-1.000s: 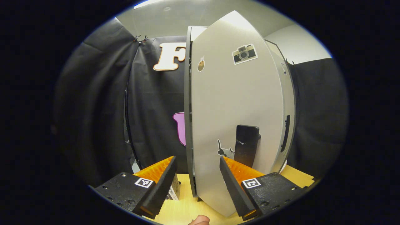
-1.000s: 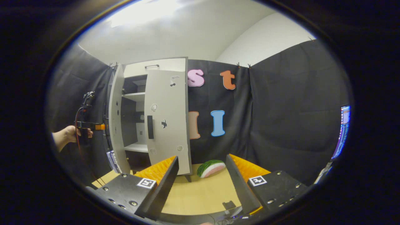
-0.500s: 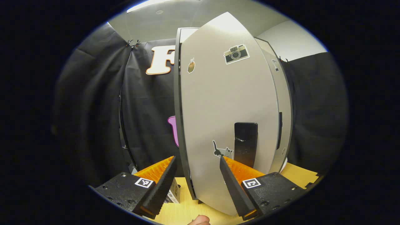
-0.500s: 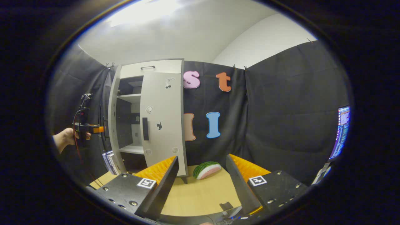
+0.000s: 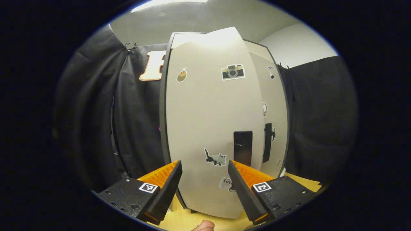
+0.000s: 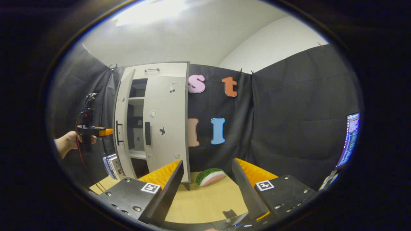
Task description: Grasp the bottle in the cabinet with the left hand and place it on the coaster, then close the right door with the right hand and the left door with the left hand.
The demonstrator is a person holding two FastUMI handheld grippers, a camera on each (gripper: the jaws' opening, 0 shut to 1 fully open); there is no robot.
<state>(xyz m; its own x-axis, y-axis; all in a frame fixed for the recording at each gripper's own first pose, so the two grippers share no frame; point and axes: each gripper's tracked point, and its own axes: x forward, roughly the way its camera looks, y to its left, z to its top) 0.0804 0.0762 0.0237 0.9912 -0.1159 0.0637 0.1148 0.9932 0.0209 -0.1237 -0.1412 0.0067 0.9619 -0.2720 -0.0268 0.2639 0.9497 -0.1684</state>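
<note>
Pale tall cabinet (image 6: 151, 69) at the back of a wooden table (image 6: 205, 202), against black cloth

Right door (image 6: 167, 122) swung almost flush to the front, so that step looks all but done. Left door (image 6: 122, 128) not yet shut, angled out with a dark gap onto the shelves between the two doors – seemingly the last step of the task, well under way

From the left gripper view, the left door's flat outer face (image 5: 205, 112) close ahead, square to the camera, the right door (image 5: 273, 106) just beyond its edge. Left gripper (image 5: 204, 166) spread wide and holding nothing, fingers aimed at the panel beside its black handle (image 5: 242, 147) – probably set there to push rather than pinch. Touching or just short of the door: cannot tell

From the right gripper view, a hand (image 6: 69, 141) holding that left gripper (image 6: 96, 131) level at handle height, right by the door's outer side

Right gripper (image 6: 208, 163) parked low over the table, well apart from the cabinet, fingers released and empty, likely kept clear of the swing

Toy watermelon slice (image 6: 210, 176) on the table near the cabinet's foot
</note>
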